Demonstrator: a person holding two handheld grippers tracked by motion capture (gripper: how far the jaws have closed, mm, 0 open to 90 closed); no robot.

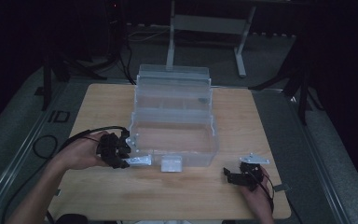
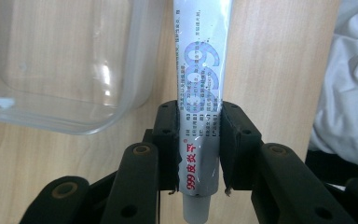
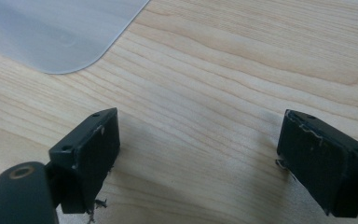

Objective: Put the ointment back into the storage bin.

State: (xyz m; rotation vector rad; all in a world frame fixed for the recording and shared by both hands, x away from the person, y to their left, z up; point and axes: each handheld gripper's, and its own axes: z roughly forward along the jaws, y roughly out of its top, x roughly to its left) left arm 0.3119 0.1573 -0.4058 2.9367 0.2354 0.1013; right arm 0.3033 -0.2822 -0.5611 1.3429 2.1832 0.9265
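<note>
A silver ointment tube (image 2: 200, 93) with red and blue print is clamped between the black jaws of my left gripper (image 2: 198, 140), its cap end toward the camera. In the high view that left gripper (image 1: 121, 151) is at the front left corner of a clear plastic box (image 1: 173, 122) with its lid up, and the tube (image 1: 137, 161) pokes out to the right just in front of the box wall. My right gripper (image 3: 198, 158) hovers low over bare wood with its jaws wide apart and nothing between them; it sits at the front right (image 1: 242, 178) of the table.
The wooden table (image 1: 102, 107) stands on a grey floor with cables at the left. A white latch tab (image 1: 171, 163) sticks out from the box front. White cloth (image 2: 349, 93) lies past the table edge. A table frame (image 1: 205, 23) stands behind.
</note>
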